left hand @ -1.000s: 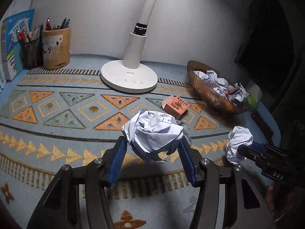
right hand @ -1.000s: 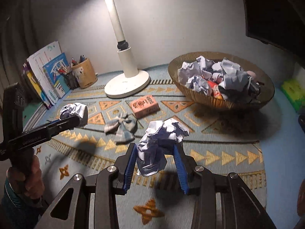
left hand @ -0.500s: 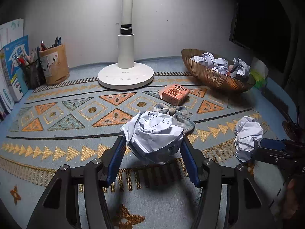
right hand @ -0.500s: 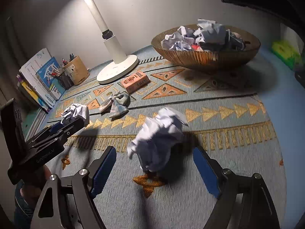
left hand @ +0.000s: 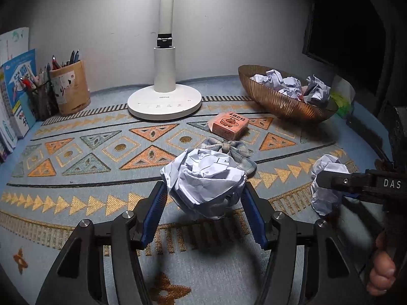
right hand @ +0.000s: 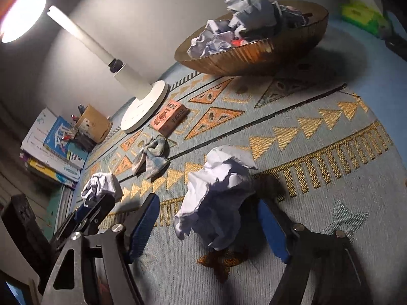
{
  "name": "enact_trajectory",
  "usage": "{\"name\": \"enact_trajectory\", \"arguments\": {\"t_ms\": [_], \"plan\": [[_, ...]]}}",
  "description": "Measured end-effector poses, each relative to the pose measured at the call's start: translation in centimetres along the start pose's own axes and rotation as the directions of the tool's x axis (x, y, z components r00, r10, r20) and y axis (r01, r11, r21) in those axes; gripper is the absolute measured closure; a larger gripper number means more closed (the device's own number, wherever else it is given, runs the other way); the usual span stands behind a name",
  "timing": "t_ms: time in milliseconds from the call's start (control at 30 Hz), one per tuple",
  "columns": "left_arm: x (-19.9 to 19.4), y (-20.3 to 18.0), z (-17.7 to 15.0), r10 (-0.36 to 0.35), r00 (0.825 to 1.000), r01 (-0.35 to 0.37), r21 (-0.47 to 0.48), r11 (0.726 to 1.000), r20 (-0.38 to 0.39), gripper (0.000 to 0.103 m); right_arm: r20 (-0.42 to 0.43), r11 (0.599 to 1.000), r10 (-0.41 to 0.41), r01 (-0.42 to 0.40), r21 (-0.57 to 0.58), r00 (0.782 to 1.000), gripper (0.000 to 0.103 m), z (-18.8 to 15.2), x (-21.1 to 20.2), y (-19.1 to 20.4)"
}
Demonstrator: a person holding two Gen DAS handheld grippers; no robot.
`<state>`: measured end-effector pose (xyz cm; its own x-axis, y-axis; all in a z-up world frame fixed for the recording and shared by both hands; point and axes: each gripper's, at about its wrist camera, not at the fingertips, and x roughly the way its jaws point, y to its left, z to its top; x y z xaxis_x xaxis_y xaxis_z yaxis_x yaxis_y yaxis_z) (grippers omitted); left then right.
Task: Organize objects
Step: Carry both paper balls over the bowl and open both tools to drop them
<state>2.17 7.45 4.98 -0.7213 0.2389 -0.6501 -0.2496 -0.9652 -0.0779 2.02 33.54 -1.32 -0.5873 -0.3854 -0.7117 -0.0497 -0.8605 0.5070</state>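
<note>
My left gripper is shut on a crumpled white paper ball and holds it just above the patterned mat. It also shows in the right wrist view. My right gripper is open, with a second crumpled paper ball lying on the mat between its blue pads, touching neither. That ball also shows in the left wrist view. A copper bowl with several paper balls stands at the back right.
A white desk lamp, an orange box and a plaid cloth bow sit mid-mat. A pen holder and books stand far left. A green item lies beyond the bowl.
My right gripper has opened and let go of its paper ball, which now rests on the mat. The right view has tilted and dropped lower. My left gripper keeps its ball.
</note>
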Motion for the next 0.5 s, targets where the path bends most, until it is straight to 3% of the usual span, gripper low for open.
{"name": "enact_trajectory", "arguments": {"t_ms": [33, 100, 200, 300, 500], "plan": [[0.0, -0.1, 0.0, 0.0, 1.0, 0.0, 0.002, 1.0, 0.0, 0.045, 0.009, 1.0, -0.006, 0.006, 0.009, 1.0, 0.045, -0.1, -0.1, -0.2], [0.0, -0.2, 0.0, -0.001, 1.0, 0.0, 0.008, 1.0, 0.001, 0.045, 0.008, 0.999, 0.024, -0.024, 0.027, 1.0, 0.064, -0.3, -0.1, -0.7], [-0.1, -0.4, 0.1, 0.0, 1.0, 0.0, 0.014, 1.0, 0.003, 0.045, 0.018, 0.998, 0.04, -0.041, 0.046, 0.999, 0.066, -0.4, -0.5, -1.0], [-0.4, -0.9, 1.0, -0.061, 0.998, 0.061, 0.002, 0.998, -0.007, 0.047, 0.045, 0.999, 0.04, -0.041, 0.021, 0.998, 0.066, 0.3, -1.8, -0.4], [-1.4, -3.9, 7.9, -0.214, 0.974, 0.214, 0.007, 0.977, 0.077, 0.046, 0.243, 0.998, 0.017, 0.0, -0.07, 0.97, 0.066, 4.7, -8.0, 1.2]]}}
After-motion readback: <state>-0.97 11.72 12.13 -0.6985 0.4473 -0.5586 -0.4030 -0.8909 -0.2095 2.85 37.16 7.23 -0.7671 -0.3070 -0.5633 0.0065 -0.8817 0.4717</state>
